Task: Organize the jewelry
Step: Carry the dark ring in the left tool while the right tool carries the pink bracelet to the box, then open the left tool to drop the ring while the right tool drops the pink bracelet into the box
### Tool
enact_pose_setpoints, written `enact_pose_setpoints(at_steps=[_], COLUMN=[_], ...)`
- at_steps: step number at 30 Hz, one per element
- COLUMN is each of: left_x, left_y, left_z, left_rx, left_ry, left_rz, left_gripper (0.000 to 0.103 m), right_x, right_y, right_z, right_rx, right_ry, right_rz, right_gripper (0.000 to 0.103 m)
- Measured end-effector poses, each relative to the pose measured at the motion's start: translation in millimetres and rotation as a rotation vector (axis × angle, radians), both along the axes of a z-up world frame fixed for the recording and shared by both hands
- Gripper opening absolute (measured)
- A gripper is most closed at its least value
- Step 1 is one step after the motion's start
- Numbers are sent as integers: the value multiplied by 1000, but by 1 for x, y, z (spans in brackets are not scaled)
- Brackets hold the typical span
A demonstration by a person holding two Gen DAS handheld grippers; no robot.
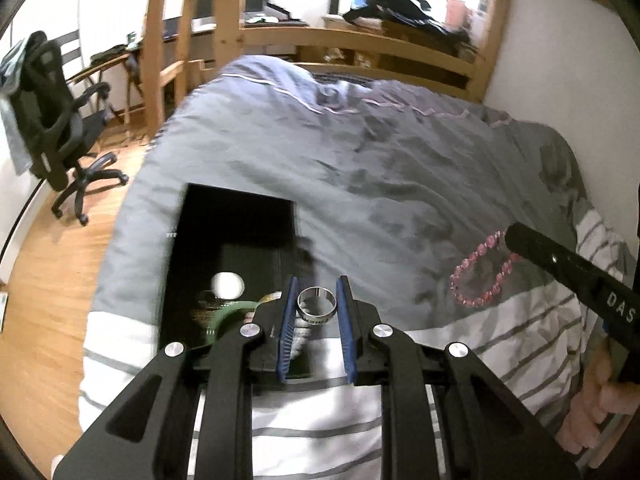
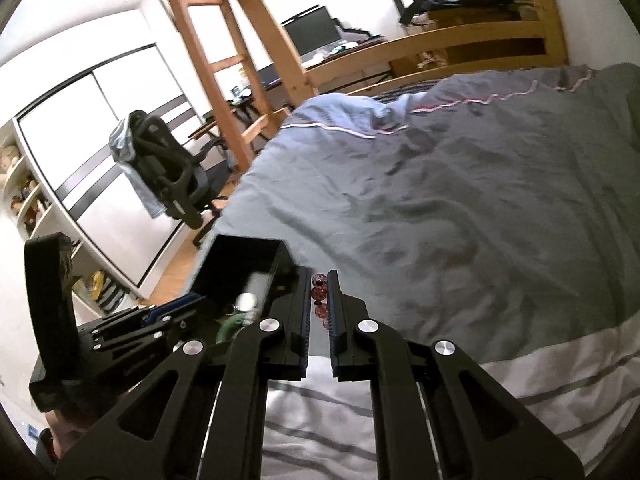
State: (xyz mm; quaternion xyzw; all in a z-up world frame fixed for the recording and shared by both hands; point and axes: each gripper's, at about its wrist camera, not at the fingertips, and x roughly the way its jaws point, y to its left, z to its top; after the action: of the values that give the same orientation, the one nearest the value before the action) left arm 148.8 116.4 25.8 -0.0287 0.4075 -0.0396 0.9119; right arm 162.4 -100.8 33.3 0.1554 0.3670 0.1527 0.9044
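Observation:
My left gripper (image 1: pixel 317 292) is shut on a silver ring (image 1: pixel 317 305) and holds it just right of the open black jewelry box (image 1: pixel 236 216) on the bed. In the box lie a white pearl-like piece (image 1: pixel 228 284) and a green bangle (image 1: pixel 228 316). My right gripper (image 2: pixel 320 280) is shut on a pink bead bracelet (image 2: pixel 320 296); in the left wrist view the bracelet (image 1: pixel 480 276) hangs as a loop from the right gripper's finger (image 1: pixel 560 264) over the duvet. The box (image 2: pixel 240 268) and the left gripper (image 2: pixel 132 328) show at the left of the right wrist view.
A grey duvet (image 1: pixel 400 168) with a white striped end covers the bed. A wooden loft-bed frame and ladder (image 1: pixel 168 40) stand behind. A black office chair (image 1: pixel 52 128) is on the wooden floor at left. A white wall (image 1: pixel 560 60) runs along the right.

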Motion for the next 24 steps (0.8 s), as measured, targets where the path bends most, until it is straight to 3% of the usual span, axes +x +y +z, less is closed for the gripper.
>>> enact_pose_setpoints(at_steps=[5,12,16,20,24], left_x=[1,10,11,14,17], left_y=[44,61,58,67,71], left_z=[-2,-25,-33,-38,-44], left_rx=[-43,-81,-49,-4,-4], left_ry=[8,80,101,115,131], left_rz=[74,27,13,65,69], left_gripper=[19,19,19,19,19], right_x=[5,31,48,60,67], right_y=[39,92,119,133,137], right_z=[10,3,-4,-15,-28], right_rx=[-9,12,13,24,26], right_ry=[-20,6,17,37,51], right_rz=[60,131,150,170,182], right_gripper=[8,8,8,8,8])
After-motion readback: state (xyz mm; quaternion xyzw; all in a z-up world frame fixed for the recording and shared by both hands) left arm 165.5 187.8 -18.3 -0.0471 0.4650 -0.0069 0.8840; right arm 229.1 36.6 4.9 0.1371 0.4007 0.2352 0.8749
